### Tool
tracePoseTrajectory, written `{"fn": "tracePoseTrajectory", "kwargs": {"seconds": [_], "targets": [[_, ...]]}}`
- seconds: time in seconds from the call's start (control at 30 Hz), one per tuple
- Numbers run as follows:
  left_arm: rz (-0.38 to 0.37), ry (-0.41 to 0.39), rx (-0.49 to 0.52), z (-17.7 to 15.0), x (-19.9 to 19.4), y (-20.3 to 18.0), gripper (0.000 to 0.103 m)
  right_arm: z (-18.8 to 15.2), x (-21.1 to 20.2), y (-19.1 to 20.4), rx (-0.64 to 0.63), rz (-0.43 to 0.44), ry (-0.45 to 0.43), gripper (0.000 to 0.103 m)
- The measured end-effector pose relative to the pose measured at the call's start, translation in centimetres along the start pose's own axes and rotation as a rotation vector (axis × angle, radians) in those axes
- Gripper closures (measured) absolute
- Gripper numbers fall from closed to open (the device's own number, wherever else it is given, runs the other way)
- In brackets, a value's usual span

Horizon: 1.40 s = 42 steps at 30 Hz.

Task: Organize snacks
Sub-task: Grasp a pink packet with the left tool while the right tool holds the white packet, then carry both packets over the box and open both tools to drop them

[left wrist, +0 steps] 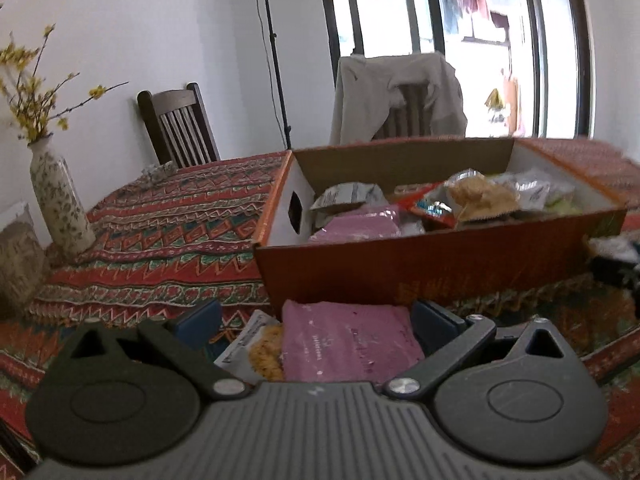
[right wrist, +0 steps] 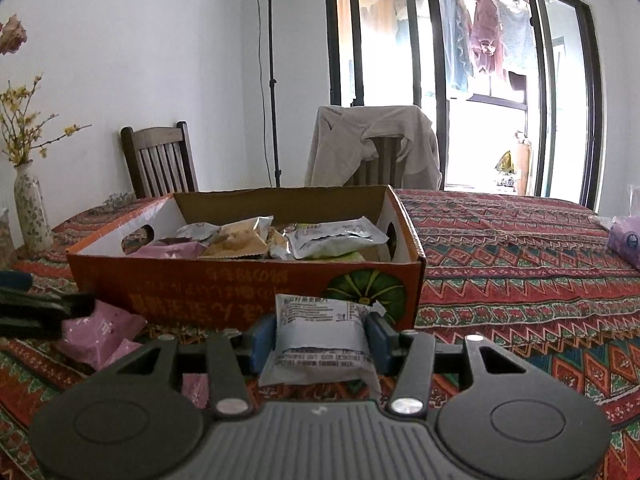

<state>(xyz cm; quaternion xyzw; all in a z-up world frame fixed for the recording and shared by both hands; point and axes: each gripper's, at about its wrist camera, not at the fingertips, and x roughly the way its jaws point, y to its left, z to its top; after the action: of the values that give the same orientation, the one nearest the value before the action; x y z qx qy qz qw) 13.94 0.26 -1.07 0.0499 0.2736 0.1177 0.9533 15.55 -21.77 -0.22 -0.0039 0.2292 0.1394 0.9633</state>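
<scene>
Right fingers (right wrist: 320, 340) clamping white printed snack packet (right wrist: 320, 340), left fingers (left wrist: 316, 324) spread around pink packet (left wrist: 348, 344), orange box (right wrist: 248, 280) beyond

Daylight from window (right wrist: 460, 80) ahead-right of claw, panes blown out. Left wrist view motion-blurred, right sharp. Fisheye bend + dark vignette at corners.

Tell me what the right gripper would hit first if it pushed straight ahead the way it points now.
Most likely the near wall of the orange cardboard box. The right gripper, its jaws shut on a white snack packet, points slightly downward at that wall; the packet's front edge would probably touch first, though depth is hard to judge.
</scene>
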Motion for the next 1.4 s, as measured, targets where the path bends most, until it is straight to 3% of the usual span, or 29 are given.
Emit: {"fn": "tracePoseTrajectory", "kwargs": {"seconds": [0.37,0.47,0.6,0.73,1.03,1.4], "targets": [[0.036,0.076,0.051,-0.5,1.7,-2.3,0.002,0.0,-0.2,-0.5,0.026,0.015,-0.008,0.054],[0.035,0.089,0.058,-0.8,2.0,-2.6,0.006,0.0,-0.3,-0.6,0.028,0.018,-0.011,0.054],[0.039,0.093,0.067,-1.0,2.1,-2.8,0.019,0.0,-0.3,-0.6,0.028,0.021,-0.013,0.054],[0.032,0.081,0.076,-1.1,1.8,-3.1,0.027,-0.1,-0.4,-0.7,0.028,0.020,-0.013,0.054],[0.008,0.056,0.027,-1.1,0.5,-2.2,0.028,-0.1,-0.4,-0.6,0.028,0.020,-0.011,0.053],[-0.035,-0.029,-0.070,-0.3,-3.2,-0.3,0.028,0.0,-0.3,-0.5,0.021,0.019,-0.015,0.053]]}}
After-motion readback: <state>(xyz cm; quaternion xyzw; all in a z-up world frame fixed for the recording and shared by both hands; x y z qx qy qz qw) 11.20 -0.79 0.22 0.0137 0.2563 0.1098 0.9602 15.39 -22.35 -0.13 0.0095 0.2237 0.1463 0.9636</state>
